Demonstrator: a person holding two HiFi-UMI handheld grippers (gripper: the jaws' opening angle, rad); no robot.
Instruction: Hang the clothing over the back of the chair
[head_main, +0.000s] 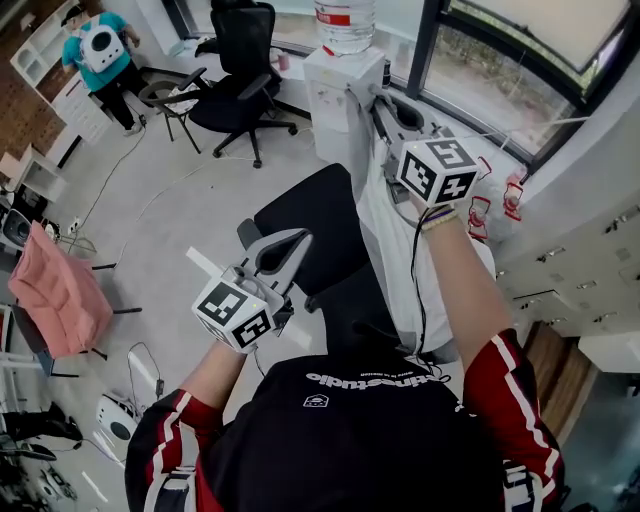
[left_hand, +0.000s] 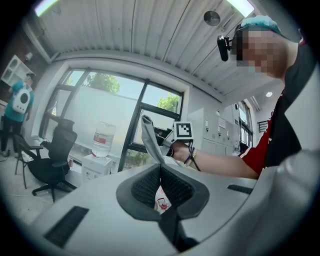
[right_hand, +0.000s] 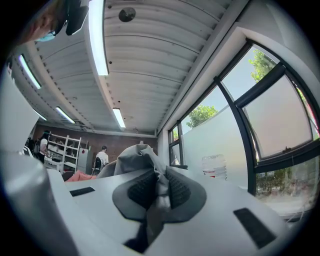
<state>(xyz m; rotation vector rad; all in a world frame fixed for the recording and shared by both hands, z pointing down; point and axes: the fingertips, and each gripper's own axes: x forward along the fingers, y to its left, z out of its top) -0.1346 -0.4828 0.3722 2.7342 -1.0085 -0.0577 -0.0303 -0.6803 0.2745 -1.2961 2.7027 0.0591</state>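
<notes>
One grip only on the load at this moment. Right gripper (right_hand: 157, 186) closed firmly on a bunched grey fold of the clothing (head_main: 388, 235), with cloth squeezed between both pads. Hangs from there in a long, narrow, pale grey fall, beside and partly in front of the black chair (head_main: 315, 215). Not yet laid over the back; lower end hidden behind the person's shoulder. Left gripper (left_hand: 160, 169) with pads together at the tips and, as far as can be seen, nothing pinched between. Points toward the hanging cloth, close to the chair but apart from the cloth in the head view.

Judged as the carrying-over step, with the draping itself not yet done.

Several ways to fail from here:
- Could slip out of the single pinch if dragged against the chair's edge, with only a small fold between the pads.
- Could land as a rope and not as a spread garment, then slide off toward the heavier side. Better to open the second claw and take another edge first.
- Could catch by the hem on an armrest or on the seat and pull crooked.
- Could also push the chair away or turn it, probably a swivel office chair, if lowered with too much sideways force.
</notes>
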